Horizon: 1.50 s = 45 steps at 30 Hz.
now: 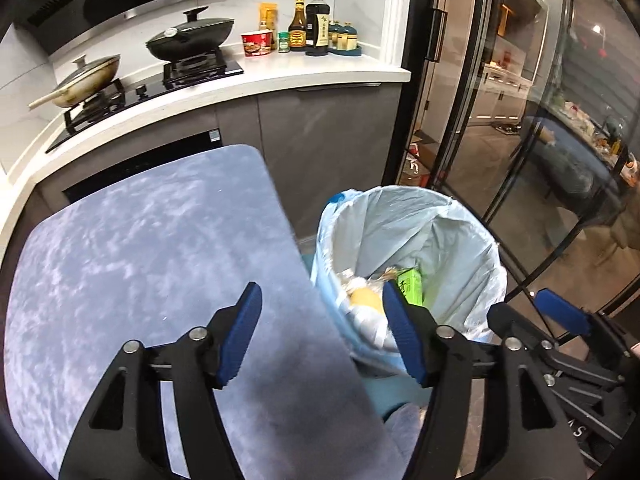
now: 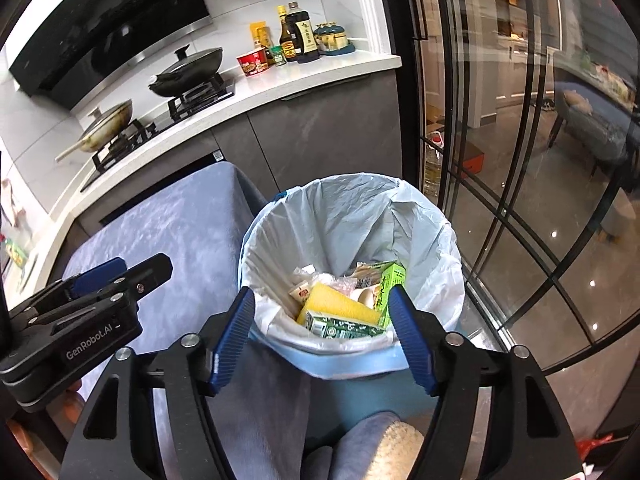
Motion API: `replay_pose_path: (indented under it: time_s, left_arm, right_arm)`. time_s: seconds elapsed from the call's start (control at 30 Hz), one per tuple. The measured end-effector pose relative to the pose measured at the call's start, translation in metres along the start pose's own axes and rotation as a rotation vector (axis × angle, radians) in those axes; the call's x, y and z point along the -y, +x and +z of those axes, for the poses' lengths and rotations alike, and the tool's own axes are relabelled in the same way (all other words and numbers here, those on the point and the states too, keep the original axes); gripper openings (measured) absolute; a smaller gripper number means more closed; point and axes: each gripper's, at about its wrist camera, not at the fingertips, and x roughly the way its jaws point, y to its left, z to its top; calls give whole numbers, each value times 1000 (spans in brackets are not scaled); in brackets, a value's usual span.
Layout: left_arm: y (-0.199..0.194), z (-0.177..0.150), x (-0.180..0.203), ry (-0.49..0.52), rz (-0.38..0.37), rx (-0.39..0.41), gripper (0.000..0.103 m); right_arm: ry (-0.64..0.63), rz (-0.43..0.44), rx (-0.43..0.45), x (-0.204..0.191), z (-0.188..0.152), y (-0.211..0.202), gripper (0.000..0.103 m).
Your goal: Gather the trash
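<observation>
right gripper wide, above bin | trash inside, probably untouched

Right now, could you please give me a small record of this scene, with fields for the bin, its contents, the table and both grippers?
bin: light blue trash bin with pale liner, beside the table
contents: yellow sponge, green cartons, wrappers
table: blue-grey cloth-covered table, left of the bin
left gripper: open, holding nothing, over the table edge
right gripper: open, holding nothing, above the bin

Bright, sharp frames; bowed fisheye edges
</observation>
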Motion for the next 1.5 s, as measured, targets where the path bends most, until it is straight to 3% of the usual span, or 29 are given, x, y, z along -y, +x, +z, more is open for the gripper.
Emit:
replay_pose_path:
  time_s: [0.17,0.33,0.53,0.97,1.03,1.5]
  left_arm:
    - [-12,-16,-5,-12,32,-16,69]
    - [-24,-31,-11,-30,60,-21,77]
    - [-37,-48,-18,-52,94,-23,88]
    - [-45,-75,-32,-92,148,-63,91]
    - [-45,-78,-34,-96,153,-67,91]
    - [-46,-84,-35,-96,166,-73,93]
  right_arm:
    - [-27,-8,-7,-6,-10,-8,71]
    - [-43,-16,-11,-9,-20,-17,84]
    - [-78,-36,-17,-15,-31,-26,85]
    - [-110,-64,-29,-23,-49,-30,86]
    - [-107,-62,-35,-23,-51,-29,98]
    - [-126,-61,-51,-29,-55,-26,96]
